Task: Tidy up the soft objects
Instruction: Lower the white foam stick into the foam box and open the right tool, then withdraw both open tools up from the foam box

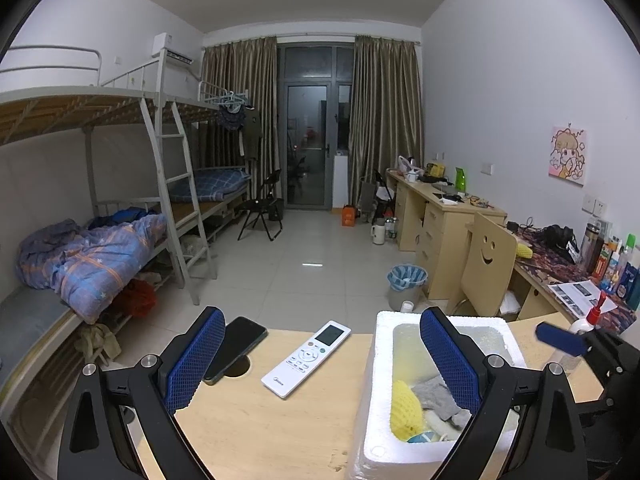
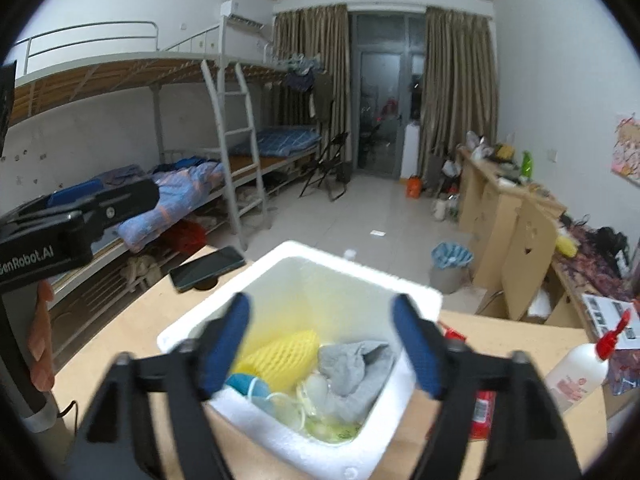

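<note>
Foam box (image 2: 192, 320), white, on the bench (image 2: 120, 320), lower centre of the right wrist frame.
1. Grey cloth (image 2: 356, 372), right half of box: limp, light; pinch a raised fold.
2. Yellow foam net (image 2: 280, 356), left half: springy, crushable; grip its middle.

Right hand-held gripper (image 2: 320, 344): spread above the box, nothing between its pads. Left hand-held gripper (image 1: 320, 364): spread, empty.

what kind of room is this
Most likely a shared dorm room: metal bunk beds with a ladder line one wall, a row of study desks lines the other, and a glass balcony door sits between curtains at the far end.
</note>
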